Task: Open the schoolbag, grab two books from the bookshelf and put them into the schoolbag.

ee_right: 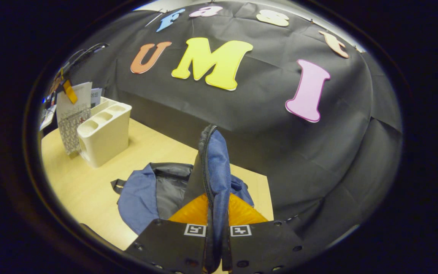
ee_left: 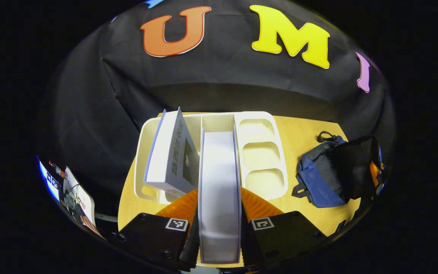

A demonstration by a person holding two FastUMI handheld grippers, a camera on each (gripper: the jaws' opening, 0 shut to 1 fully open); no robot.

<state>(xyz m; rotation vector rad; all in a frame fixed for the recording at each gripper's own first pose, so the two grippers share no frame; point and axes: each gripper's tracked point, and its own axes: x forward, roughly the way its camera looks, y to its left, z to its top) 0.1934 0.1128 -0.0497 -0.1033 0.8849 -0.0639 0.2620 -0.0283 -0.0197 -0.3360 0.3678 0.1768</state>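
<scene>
**Bag held open, first book gripped at the shelf**

In the left gripper view, the left gripper [ee_left: 219,224] is closed on a white book [ee_left: 219,182], one finger pressing each cover, the page edge facing the camera. The book stands upright in the middle slot of the cream bookshelf [ee_left: 261,125], at or just above it; whether it has lifted clear I cannot tell. A second book [ee_left: 171,156] leans tilted in the slot to its left. The three small cups on the shelf's right side look empty.

The schoolbag [ee_left: 325,175] lies on the wooden table [ee_left: 302,129] to the right of the shelf, apart from it. In the right gripper view, the right gripper [ee_right: 216,236] is clamped on the bag's blue flap [ee_right: 217,163] along the zipper edge and holds it standing upright, so the mouth gapes and the grey lining [ee_right: 165,190] shows. No book can be seen inside.

By my reading, the opening step is done. The first book is grasped but not yet carried over. What remains: bring this book to the right and slide it into the mouth, return for the leaning book, and put that in too. The flap needs to stay raised throughout, or the opening may close up.
</scene>
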